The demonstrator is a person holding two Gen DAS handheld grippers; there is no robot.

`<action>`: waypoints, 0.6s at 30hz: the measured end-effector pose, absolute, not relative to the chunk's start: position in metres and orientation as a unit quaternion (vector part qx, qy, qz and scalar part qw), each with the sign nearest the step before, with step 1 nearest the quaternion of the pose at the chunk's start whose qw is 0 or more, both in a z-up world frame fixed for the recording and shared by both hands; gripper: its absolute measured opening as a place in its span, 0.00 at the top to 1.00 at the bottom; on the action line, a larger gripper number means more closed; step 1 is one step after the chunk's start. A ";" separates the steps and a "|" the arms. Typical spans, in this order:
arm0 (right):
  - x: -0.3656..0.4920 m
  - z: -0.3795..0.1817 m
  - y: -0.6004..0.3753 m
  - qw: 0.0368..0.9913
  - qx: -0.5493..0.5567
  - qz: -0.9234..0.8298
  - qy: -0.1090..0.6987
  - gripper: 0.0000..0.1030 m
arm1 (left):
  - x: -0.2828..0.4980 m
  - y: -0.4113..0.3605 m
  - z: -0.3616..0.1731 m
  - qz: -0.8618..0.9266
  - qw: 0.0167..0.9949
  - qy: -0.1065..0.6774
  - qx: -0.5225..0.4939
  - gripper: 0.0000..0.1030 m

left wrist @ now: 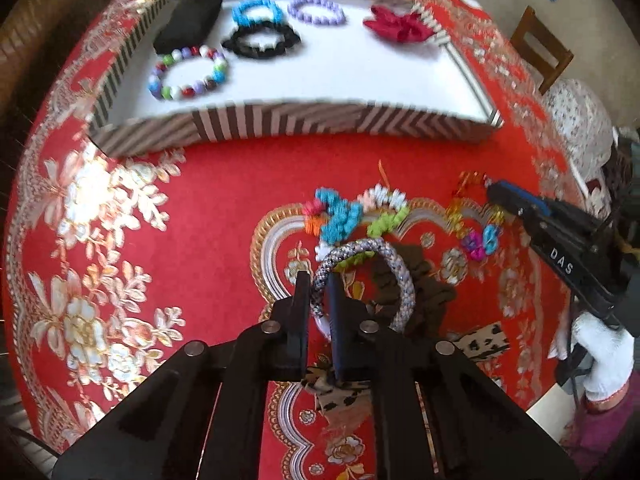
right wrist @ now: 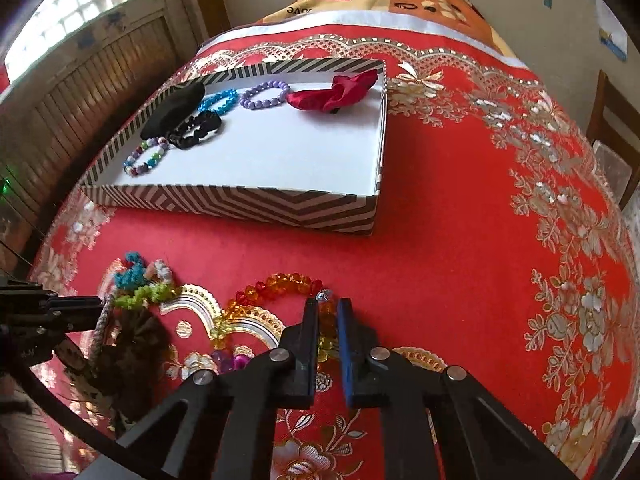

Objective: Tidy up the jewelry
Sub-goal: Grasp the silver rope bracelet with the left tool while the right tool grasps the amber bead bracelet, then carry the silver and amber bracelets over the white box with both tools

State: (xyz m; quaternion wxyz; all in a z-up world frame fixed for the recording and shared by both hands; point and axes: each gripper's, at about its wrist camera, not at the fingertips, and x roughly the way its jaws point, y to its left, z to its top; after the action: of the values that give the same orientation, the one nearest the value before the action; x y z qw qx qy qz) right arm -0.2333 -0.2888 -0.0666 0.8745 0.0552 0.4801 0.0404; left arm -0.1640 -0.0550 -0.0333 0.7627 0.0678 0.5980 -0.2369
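The left gripper (left wrist: 319, 280) has its jaws clamped on a light, pliable grey braided cord bracelet (left wrist: 362, 276), while the right gripper (right wrist: 327, 306) has its jaws pinching a hard, slippery crystal-bead bracelet (right wrist: 280, 286), best gripped across one strand.

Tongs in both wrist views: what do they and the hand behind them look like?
Both tongs, left and right, are matte black with flat fingers, blue-faced pads and silver pivot screws. In the left view the right one shows white "DAS" lettering, and the hand holding it wears a white knit glove.

bracelets (right wrist: 146, 158) inside tray (right wrist: 280, 206), loose bands (right wrist: 138, 284) before it on cloth (right wrist: 460, 260)
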 end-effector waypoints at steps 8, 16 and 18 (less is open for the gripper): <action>-0.248 -0.030 -0.299 0.890 0.096 0.068 0.440 0.92 | -0.158 -0.040 0.009 -0.231 0.795 0.560 0.047 0.94; -0.259 0.009 -0.300 0.904 0.095 0.080 0.408 0.92 | -0.154 -0.045 0.027 -0.226 0.809 0.541 0.053 0.94; -0.261 0.017 -0.302 0.908 0.093 0.080 0.400 0.92 | -0.151 -0.045 0.019 -0.226 0.798 0.555 0.058 0.94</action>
State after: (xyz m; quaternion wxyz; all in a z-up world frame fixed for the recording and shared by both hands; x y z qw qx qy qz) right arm -0.2613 -0.3022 0.0174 0.9082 0.0926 0.4000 0.0804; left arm -0.1513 -0.0454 0.0194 0.7985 0.0580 0.5551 -0.2255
